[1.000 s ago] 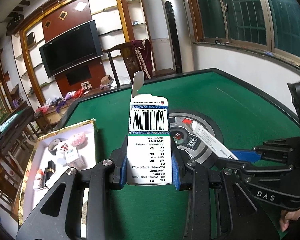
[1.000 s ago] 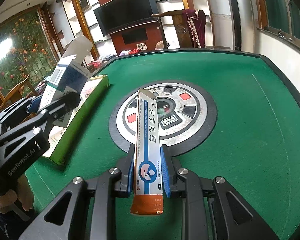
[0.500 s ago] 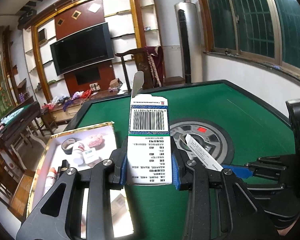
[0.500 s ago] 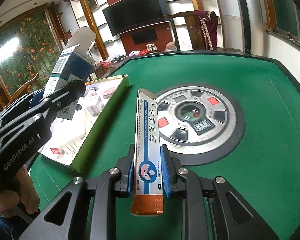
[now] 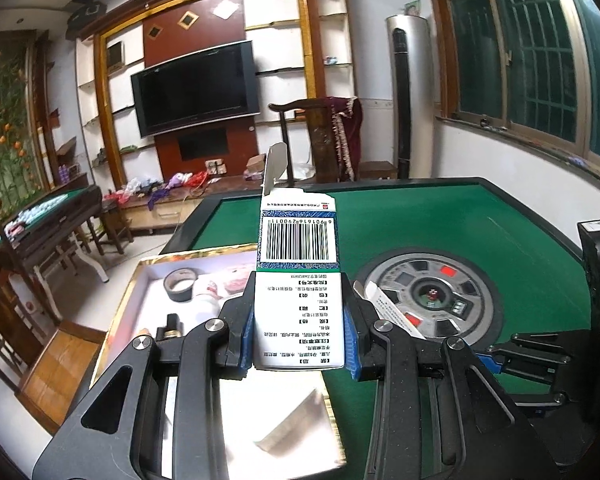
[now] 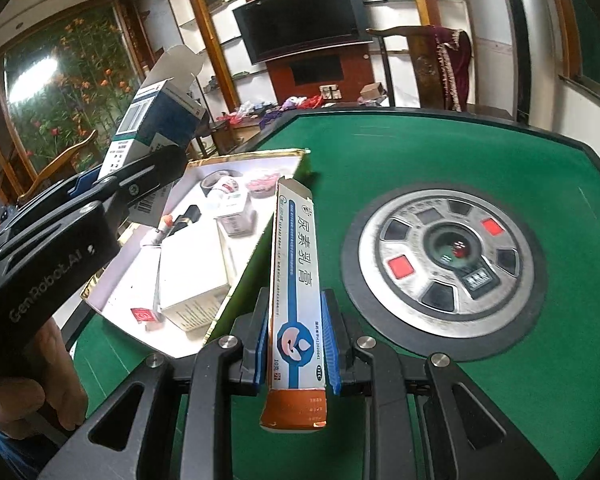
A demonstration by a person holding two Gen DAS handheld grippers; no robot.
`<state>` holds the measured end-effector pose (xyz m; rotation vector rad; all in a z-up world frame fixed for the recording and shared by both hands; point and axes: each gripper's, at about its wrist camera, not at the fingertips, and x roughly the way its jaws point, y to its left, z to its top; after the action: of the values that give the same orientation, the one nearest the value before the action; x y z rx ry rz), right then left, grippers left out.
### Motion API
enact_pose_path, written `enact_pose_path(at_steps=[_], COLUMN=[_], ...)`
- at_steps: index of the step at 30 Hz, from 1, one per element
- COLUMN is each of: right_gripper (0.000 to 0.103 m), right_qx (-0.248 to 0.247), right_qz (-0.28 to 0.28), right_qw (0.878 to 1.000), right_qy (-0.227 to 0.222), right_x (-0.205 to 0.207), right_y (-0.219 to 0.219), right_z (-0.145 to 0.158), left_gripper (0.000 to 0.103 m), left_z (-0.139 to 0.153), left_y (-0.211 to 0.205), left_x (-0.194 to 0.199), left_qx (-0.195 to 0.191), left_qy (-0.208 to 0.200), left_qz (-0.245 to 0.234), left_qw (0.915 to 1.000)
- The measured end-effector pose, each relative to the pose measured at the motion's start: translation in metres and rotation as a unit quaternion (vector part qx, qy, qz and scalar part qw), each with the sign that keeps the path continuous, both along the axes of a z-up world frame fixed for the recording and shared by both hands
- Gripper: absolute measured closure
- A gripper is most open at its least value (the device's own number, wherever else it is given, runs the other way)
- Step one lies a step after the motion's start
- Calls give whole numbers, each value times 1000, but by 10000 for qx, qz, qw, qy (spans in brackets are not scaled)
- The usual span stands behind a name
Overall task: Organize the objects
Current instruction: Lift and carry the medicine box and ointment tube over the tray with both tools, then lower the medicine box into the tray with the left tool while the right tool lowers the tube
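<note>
left wrist view: left gripper clamped on upright medicine carton, barcode face toward camera, top flap open, raised above near edge of gold-rimmed tray with tape roll inside. right wrist view: right gripper clenched on long ointment box, orange end nearest camera, far end over tray's green side wall, above green mahjong table beside round centre console.

Bright, even daylight; glare whitens the tray left of the jaws (motion-blurred below them); fisheye bends the dark-cornered edges.
</note>
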<state>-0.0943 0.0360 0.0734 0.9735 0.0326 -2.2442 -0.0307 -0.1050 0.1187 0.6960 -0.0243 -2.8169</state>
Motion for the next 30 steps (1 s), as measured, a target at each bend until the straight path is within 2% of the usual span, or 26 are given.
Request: enact_pose_path(at_steps=[4,10,20,24,30], right_gripper=[81,81,81,81,81], right_qx=[53,161,341,467,575], right_qz=[118,279,573,566,425], right_qw=[9999,9995,9978,9973,9970], right_qy=[-11,-27,-29,-85,-292], right_x=[-1,-6,-18,-30,-55], right_y=[-17,-44,-95,-113,-135], right_z=[0,3,12,10,-3], left_gripper=[69,69,69,69,69], left_z=[-1,-10,-28,-36,-42], left_y=[-21,-71,-154,-171,-181], left_x=[0,-4,1,-3,-20], left_qx=[188,668,1427,1666,2044], left_qy=[-73,-363,-639,-768,-899], left_qz=[132,399,999,1009,735], left_qw=[9997,9963,9826,9778,9720])
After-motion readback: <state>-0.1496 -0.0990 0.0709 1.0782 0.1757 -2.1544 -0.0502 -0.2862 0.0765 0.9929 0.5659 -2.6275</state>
